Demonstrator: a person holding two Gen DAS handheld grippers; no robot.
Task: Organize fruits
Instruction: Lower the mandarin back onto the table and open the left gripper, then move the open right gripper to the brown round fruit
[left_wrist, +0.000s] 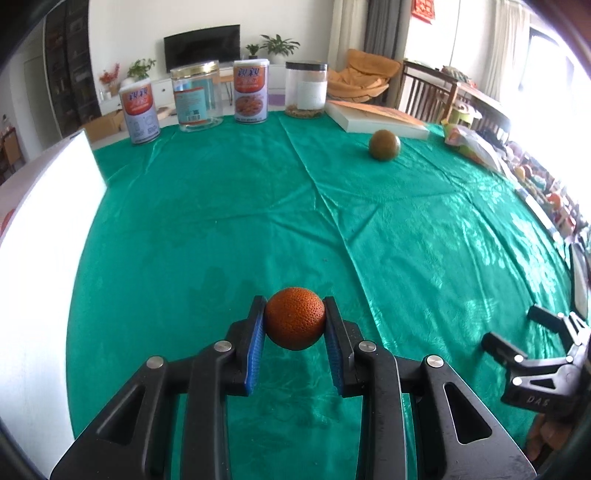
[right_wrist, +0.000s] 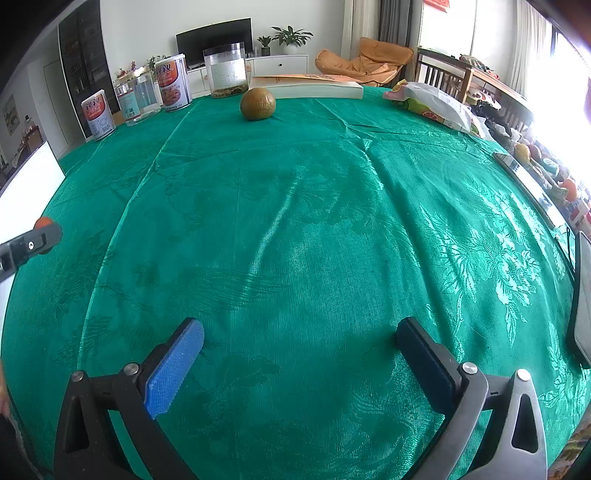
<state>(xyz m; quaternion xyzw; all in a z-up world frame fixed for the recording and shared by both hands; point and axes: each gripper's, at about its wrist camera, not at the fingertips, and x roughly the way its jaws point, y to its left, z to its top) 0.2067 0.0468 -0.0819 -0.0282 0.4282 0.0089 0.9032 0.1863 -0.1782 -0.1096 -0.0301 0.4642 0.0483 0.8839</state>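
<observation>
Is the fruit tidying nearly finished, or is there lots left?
Nothing looks sorted yet. In hand: the left gripper is shut on the orange fruit, lifted above the green tablecloth. Left: the greenish-brown fruit sits alone near the book, and the right gripper hangs open, holding nothing.

Table (right_wrist: 295, 221) under green cloth.
Your green fruit (right_wrist: 258, 103) rests just before the book (right_wrist: 314, 89); cans (left_wrist: 250, 92) stand left of it.

Black tool (left_wrist: 294, 325), blue pads (left_wrist: 255, 354), silver screws (left_wrist: 223, 346)
</observation>
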